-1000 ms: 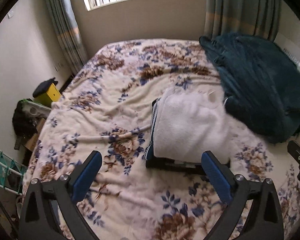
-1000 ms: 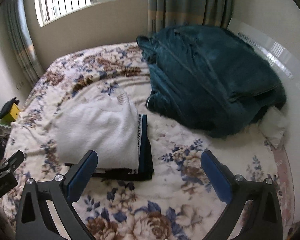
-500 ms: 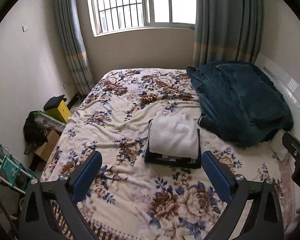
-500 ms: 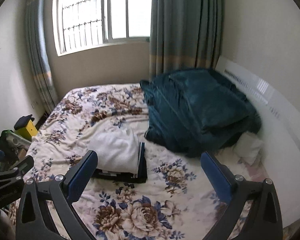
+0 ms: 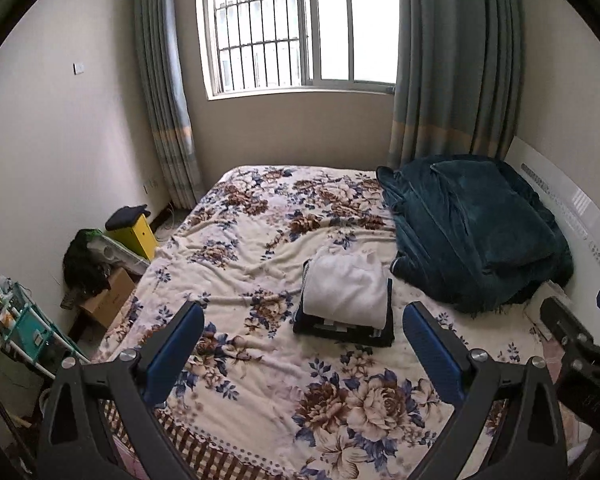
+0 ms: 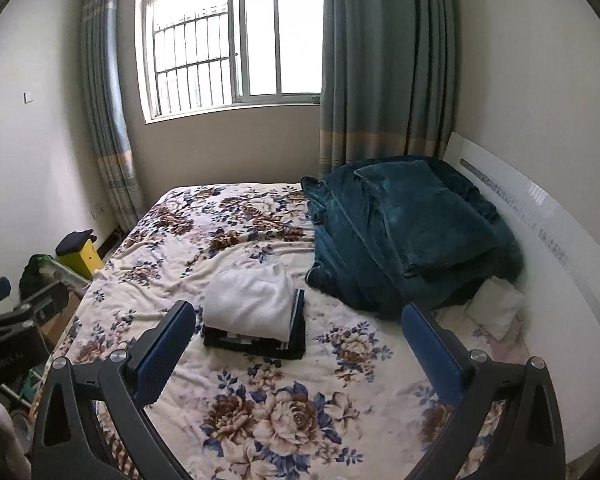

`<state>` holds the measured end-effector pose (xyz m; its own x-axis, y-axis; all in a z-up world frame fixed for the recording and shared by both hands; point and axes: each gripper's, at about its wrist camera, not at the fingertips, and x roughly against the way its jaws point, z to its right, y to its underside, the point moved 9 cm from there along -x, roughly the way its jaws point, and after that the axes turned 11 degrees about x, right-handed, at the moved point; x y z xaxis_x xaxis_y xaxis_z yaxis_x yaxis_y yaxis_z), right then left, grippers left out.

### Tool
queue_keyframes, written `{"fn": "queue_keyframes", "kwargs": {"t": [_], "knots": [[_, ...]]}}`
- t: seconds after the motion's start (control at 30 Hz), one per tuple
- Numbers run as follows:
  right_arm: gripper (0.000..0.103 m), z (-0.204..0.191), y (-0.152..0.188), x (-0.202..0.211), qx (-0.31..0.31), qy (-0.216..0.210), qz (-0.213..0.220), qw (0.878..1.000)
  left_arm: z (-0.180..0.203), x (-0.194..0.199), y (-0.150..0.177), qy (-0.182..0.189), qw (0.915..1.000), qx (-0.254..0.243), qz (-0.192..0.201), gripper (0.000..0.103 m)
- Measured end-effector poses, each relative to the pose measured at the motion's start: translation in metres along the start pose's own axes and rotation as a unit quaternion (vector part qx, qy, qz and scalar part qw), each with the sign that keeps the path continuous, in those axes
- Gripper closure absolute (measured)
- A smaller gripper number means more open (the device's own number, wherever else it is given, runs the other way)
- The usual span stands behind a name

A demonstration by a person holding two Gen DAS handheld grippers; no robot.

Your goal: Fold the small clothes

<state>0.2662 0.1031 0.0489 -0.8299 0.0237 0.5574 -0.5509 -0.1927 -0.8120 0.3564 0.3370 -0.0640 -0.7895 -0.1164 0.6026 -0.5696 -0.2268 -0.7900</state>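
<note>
White fleece, folded, is seen in the left wrist view as the top layer of a small stack of folded clothes (image 5: 346,304), with dark navy garments beneath it. The stack is laid on the floral bedspread (image 5: 260,376), just beside the near edge of a heaped teal blanket (image 5: 476,228). The left gripper (image 5: 304,344) is held above the bedspread, on the near side of the stack, with its blue-padded fingers (image 5: 172,348) spread wide and nothing between them. Beyond the stack a barred window (image 5: 296,28) is framed by grey-green curtains (image 5: 452,60). Off the bedspread, far to the stack's left, a yellow box (image 5: 138,234) is seen on the floor.

In the right wrist view the stack of folded clothes (image 6: 256,316) is shown nearer the left finger, again just beside the teal blanket (image 6: 404,232). The right gripper (image 6: 298,344) is likewise held clear of the stack, its fingers (image 6: 434,352) wide apart and empty. A white pillow (image 6: 496,306) is tucked against the blanket's far side, by the white headboard (image 6: 556,248)
</note>
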Motion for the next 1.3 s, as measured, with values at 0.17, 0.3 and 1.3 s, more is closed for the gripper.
{"fn": "queue_keyframes", "kwargs": {"t": [0.17, 0.3, 1.3], "knots": [[0.0, 0.001, 0.001, -0.003, 0.002, -0.003, 0.004, 1.0, 0.006, 0.007, 0.0, 0.0, 1.0, -0.007, 0.007, 0.0], [0.0, 0.002, 0.002, -0.001, 0.0, -0.006, 0.005, 1.0, 0.007, 0.011, 0.0, -0.006, 0.9999, -0.008, 0.013, 0.0], [0.0, 0.003, 0.006, -0.004, -0.003, -0.016, 0.007, 1.0, 0.002, 0.02, -0.002, -0.014, 0.9997, 0.0, 0.022, 0.0]]}}
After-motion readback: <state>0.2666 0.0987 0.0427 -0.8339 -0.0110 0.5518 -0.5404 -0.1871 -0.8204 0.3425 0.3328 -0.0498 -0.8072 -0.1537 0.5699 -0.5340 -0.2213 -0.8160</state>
